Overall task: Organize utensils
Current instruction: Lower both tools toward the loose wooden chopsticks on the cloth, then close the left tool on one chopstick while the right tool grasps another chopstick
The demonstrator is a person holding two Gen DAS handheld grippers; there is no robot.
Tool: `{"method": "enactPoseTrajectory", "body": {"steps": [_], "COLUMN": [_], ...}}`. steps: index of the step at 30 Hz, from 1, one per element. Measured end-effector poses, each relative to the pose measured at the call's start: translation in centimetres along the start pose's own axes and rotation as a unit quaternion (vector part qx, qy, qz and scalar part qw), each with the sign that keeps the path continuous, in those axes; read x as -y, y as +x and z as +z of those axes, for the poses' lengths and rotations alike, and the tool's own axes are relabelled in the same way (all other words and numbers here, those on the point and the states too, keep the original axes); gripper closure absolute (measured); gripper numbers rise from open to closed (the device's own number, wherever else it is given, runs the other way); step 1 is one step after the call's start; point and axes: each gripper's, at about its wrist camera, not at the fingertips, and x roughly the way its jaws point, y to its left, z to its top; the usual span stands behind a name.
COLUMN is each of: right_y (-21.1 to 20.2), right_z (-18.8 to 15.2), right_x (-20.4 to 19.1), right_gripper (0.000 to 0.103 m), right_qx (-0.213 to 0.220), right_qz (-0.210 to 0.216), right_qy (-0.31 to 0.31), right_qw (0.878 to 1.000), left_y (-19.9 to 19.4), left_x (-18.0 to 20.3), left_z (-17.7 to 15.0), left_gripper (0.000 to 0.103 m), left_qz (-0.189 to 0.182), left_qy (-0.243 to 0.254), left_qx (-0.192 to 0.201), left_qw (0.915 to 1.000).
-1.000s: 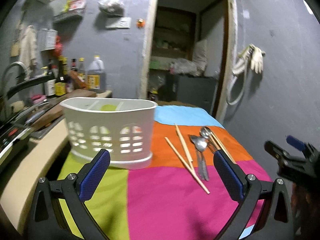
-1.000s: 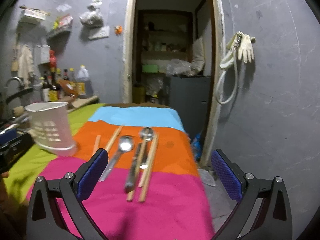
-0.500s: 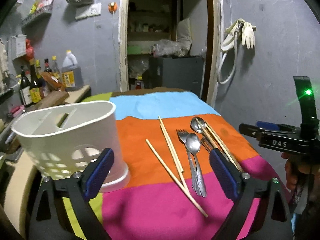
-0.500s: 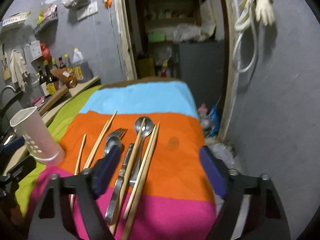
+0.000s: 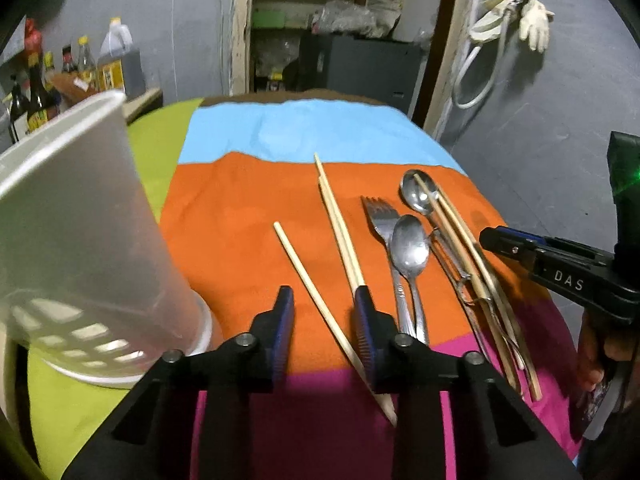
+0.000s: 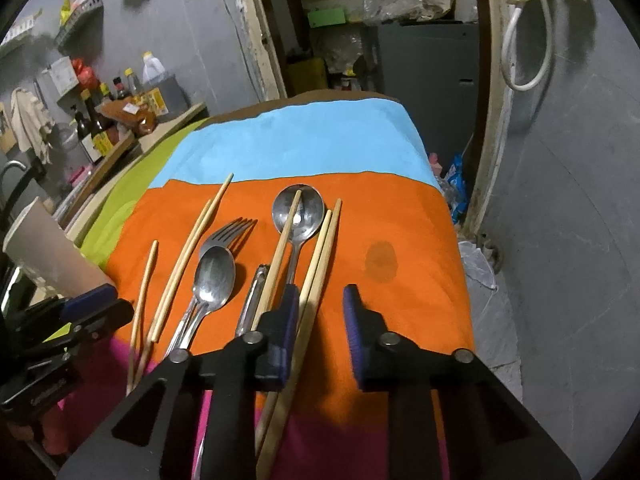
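Observation:
Several wooden chopsticks, two spoons, a fork (image 5: pixel 381 216) and a metal peeler lie on the striped cloth. My left gripper (image 5: pixel 324 298) is open, low over the cloth, its jaws on either side of a single chopstick (image 5: pixel 320 302). A pair of chopsticks (image 5: pixel 340 228) runs under its right finger. The white utensil holder (image 5: pixel 80 240) stands to its left. My right gripper (image 6: pixel 320 294) is open, its jaws around a pair of chopsticks (image 6: pixel 320 264) beside the large spoon (image 6: pixel 298 210). A smaller spoon (image 6: pixel 213 274) and the fork (image 6: pixel 228 232) lie to its left.
A counter with bottles (image 5: pixel 36 92) runs along the left. The cloth's right edge (image 6: pixel 460 264) drops to the floor by an open doorway (image 5: pixel 340 28). A glove and hose (image 5: pixel 516 20) hang on the grey wall.
Both grippers moved forward and down to the utensils and their jaws narrowed from wide open. The holder now sits closer on the left of the left wrist view.

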Motion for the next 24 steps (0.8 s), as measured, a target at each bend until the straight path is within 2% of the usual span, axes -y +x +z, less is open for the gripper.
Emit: {"method": "enactPoseTrajectory", "body": {"steps": [5, 10, 17, 20, 21, 23, 24], "right_y": [1.3, 1.4, 2.5, 3.4, 3.4, 3.4, 3.3], "right_z": [0.3, 0.5, 1.2, 1.4, 1.5, 1.6, 1.7], "right_x": [0.2, 0.5, -0.3, -0.2, -0.3, -0.6, -0.5], "right_gripper": [0.089, 0.089, 0.088, 0.088, 0.088, 0.088, 0.089], "right_qx": [-0.028, -0.036, -0.051, -0.072, -0.076, -0.082, -0.085], "right_qz": [0.000, -0.008, -0.030, -0.016, -0.020, -0.025, -0.023], "right_qy": [0.001, 0.004, -0.017, -0.016, -0.023, -0.033, -0.028], "right_qw": [1.000, 0.999, 0.998, 0.997, 0.997, 0.996, 0.996], "left_y": [1.0, 1.5, 2.8, 3.1, 3.2, 3.1, 3.1], "left_x": [-1.0, -0.6, -0.4, -0.5, -0.6, -0.5, -0.5], "left_z": [0.0, -0.3, 0.8, 1.2, 1.2, 1.4, 1.4], "left_gripper": [0.082, 0.082, 0.082, 0.091, 0.092, 0.101, 0.101], "left_qz": [0.002, 0.007, -0.003, -0.005, -0.007, -0.009, -0.011], "left_qy": [-0.006, 0.017, 0.020, 0.020, 0.019, 0.017, 0.016], "left_qx": [-0.028, -0.036, -0.065, -0.072, -0.076, -0.081, -0.082], "left_qw": [0.9996, 0.9992, 0.9977, 0.9972, 0.9969, 0.9965, 0.9964]}}
